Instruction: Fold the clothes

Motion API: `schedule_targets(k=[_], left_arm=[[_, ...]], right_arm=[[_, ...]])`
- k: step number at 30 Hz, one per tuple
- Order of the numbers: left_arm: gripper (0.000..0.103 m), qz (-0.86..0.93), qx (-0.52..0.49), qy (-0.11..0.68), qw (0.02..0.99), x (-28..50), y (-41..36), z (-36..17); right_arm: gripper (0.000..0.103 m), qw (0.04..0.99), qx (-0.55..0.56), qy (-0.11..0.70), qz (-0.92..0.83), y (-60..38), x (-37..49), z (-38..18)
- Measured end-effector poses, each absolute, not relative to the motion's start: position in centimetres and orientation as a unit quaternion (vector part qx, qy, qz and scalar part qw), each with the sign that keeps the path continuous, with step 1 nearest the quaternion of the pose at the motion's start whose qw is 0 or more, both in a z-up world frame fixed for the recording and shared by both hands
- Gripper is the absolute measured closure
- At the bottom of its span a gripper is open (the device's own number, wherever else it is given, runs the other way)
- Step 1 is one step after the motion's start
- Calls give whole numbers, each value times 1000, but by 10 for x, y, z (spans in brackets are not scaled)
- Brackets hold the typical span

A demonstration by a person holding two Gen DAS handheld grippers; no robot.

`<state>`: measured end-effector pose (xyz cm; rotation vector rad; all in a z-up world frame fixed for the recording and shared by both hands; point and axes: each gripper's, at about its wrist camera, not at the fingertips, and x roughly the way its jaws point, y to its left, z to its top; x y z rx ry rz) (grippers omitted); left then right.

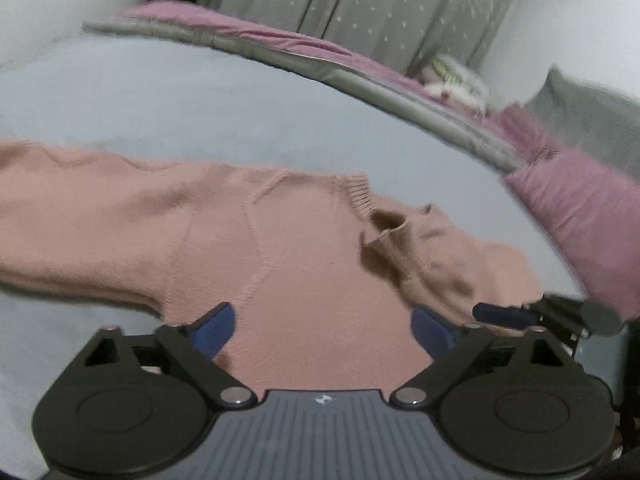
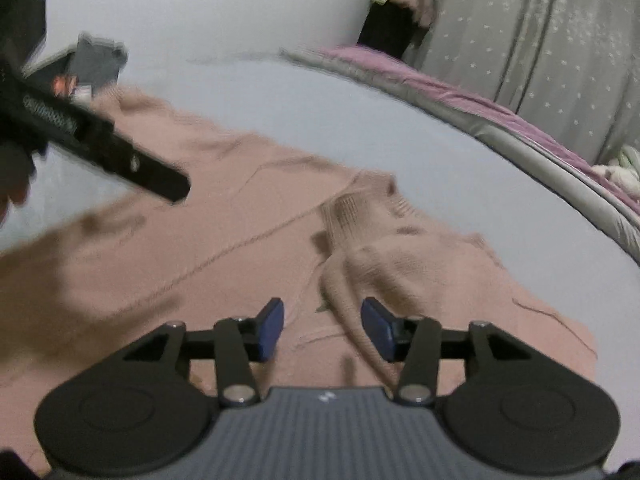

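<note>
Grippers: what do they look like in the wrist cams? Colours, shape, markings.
Both match. The left gripper and right gripper have blue finger pads on black linkage arms with silver pivot pins, two round black housings, and a ribbed grey-blue centre plate bearing a small white logo. No cables or sleeves are visible.

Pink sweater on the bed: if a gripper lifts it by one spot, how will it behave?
The pink sweater is probably floppy: its right side already lies bunched in soft folds. The knit looks grippy, unlikely to slip. Its spread sleeve would likely trail.
</note>
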<state>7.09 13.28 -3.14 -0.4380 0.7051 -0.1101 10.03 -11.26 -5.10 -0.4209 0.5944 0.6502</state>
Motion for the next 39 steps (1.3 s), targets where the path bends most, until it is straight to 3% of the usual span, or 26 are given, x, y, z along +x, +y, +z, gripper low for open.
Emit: schedule_targets(k=[2, 13, 19, 24, 25, 26, 27, 28, 29, 35, 39], left_arm=[[25, -72, -244, 331, 909, 73, 133, -35], [25, -95, -312, 353, 877, 140, 79, -66], [25, -46, -303, 306, 901, 159, 56, -74], [28, -17, -346, 258, 902, 163, 47, -89], [38, -14, -351, 253, 902, 165, 45, -91], [57, -10, -353, 251, 901, 168, 43, -92], [65, -6, -356, 249, 901, 170, 40, -94], [84, 0, -359, 249, 899, 172, 39, -95], [91, 4, -363, 248, 898, 173, 38, -95], [91, -19, -342, 202, 918, 165, 35, -68], [91, -24, -325, 175, 929, 158, 36, -47]], right_arm=[[52, 895, -165, 272, 312, -138, 103, -41], [48, 943, 32, 238, 231, -275, 133, -53], [48, 940, 128, 232, 213, -327, 135, -82], [47, 944, 145, 211, 207, -334, 136, -81], [46, 945, 151, 209, 202, -337, 137, -82], [44, 945, 159, 208, 198, -340, 137, -83], [39, 945, 167, 206, 194, -344, 138, -83], [35, 945, 173, 203, 191, -348, 138, -84], [28, 945, 179, 200, 188, -352, 139, -84], [28, 941, 222, 195, 163, -374, 144, -88], [38, 936, 252, 201, 141, -388, 149, -94]])
